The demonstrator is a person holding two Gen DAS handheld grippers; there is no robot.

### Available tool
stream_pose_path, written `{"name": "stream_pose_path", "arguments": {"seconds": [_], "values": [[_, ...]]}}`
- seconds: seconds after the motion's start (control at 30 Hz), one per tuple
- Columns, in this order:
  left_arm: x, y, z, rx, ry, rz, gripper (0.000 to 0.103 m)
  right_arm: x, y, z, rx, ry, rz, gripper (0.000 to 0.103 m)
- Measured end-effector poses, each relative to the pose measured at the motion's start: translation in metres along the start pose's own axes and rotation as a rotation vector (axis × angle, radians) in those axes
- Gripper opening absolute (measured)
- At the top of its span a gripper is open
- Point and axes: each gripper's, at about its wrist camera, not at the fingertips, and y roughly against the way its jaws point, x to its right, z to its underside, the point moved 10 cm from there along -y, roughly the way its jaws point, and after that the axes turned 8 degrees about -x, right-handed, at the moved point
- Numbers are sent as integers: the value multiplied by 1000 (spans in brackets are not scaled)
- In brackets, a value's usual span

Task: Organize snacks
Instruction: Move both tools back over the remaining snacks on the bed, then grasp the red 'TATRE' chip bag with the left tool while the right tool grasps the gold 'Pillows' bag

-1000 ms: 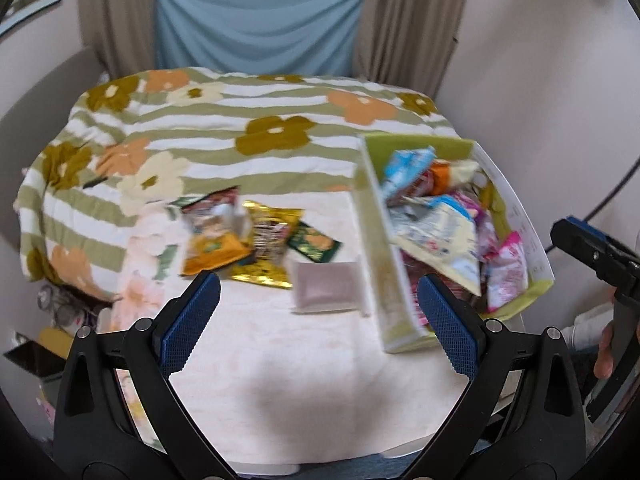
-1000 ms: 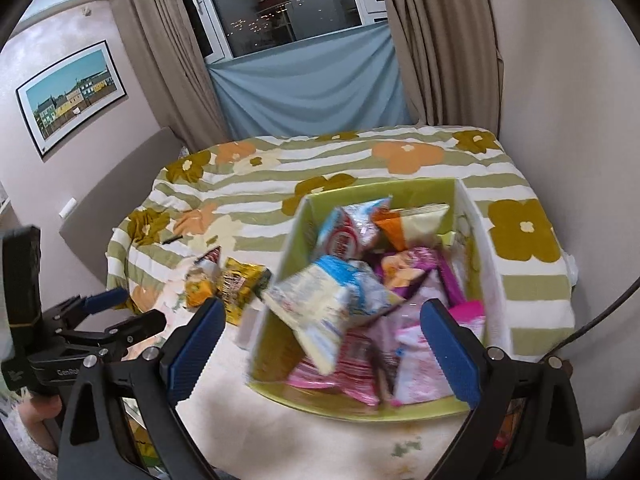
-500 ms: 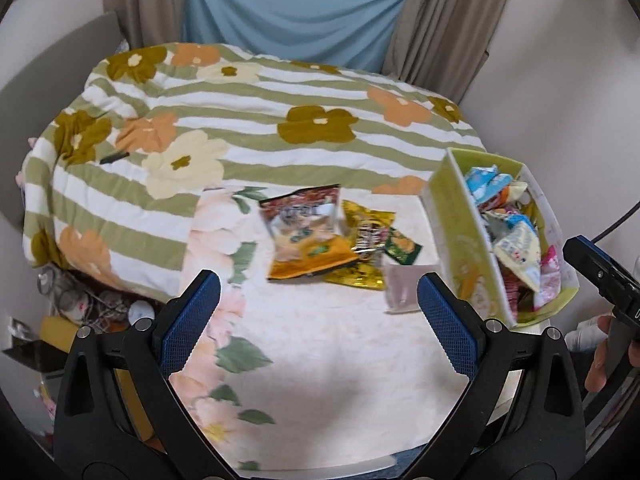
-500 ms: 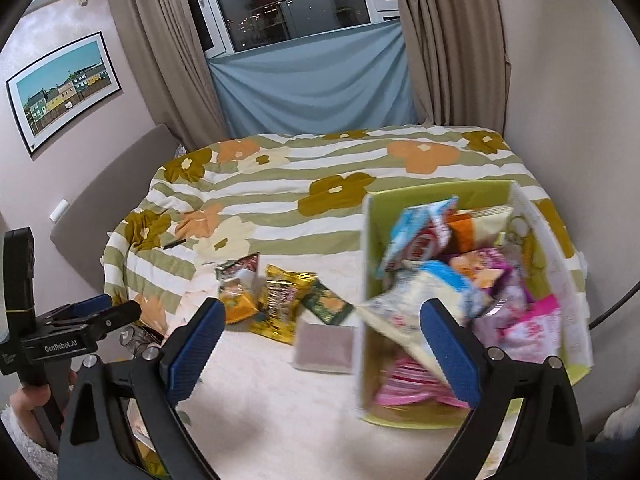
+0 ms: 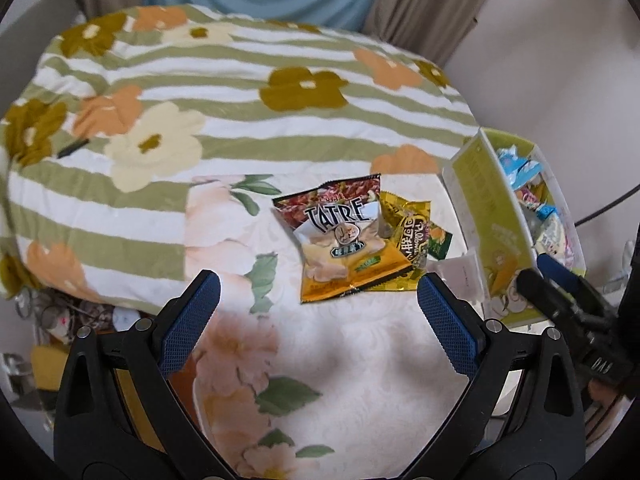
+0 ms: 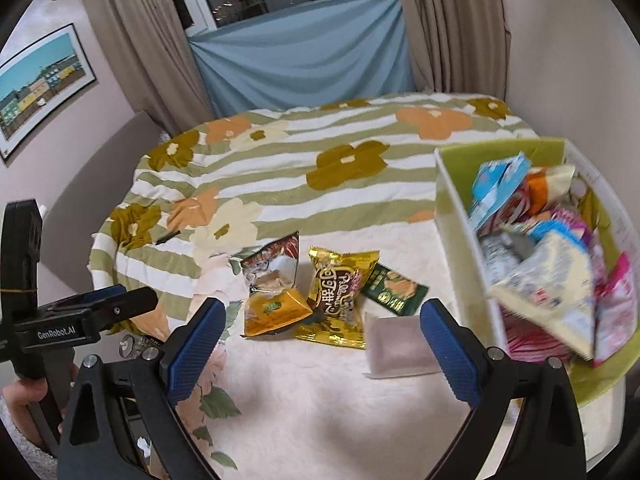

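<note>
Four loose snack packets (image 6: 320,300) lie on a cream floral tablecloth (image 6: 320,400), just left of the packed green box (image 6: 460,232). Both the left gripper (image 5: 318,312) and right gripper (image 6: 320,340) hang spread and empty above it. Beyond are a striped flowered bedspread (image 6: 300,160), beige curtains (image 6: 136,40), and what looks like a blue cloth (image 6: 300,60) under the window.

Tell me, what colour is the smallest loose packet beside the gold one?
Dark green packet, clearest in the right wrist view.

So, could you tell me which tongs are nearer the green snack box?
Right. The right tongs sit beside the green snack box; the left tongs hover further left, over the loose packets.
</note>
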Motion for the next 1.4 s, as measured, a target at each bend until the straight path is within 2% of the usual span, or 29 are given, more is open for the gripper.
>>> {"name": "stream_pose_path", "arguments": {"seconds": [0.33,0.43,0.57,0.63,0.67,0.7,0.9,1.1,1.23,1.4], "values": [[10,-95,-32,-102,57,110,98,14,-73,-1,-82,-19,74,97],[12,-119,-34,-140,79,126,98,22,-83,-4,-90,-16,87,97],[10,-144,-30,-179,87,107,98,37,-99,-2,-136,-34,105,97],[9,-153,-29,-191,93,109,95,42,-106,1,-153,-49,93,97],[10,-158,-27,-201,92,119,90,44,-110,3,-163,-51,87,97],[11,-160,-25,-209,89,129,82,44,-112,4,-168,-50,84,97],[10,-164,-23,-210,63,112,72,46,-120,2,-183,-54,62,97],[1,-154,-22,-191,36,57,70,37,-132,0,-196,-46,33,95],[-11,-147,-19,-182,43,19,70,35,-145,4,-223,-67,17,86],[-28,-139,-13,-169,59,-26,70,27,-159,5,-242,-47,3,81]]}}
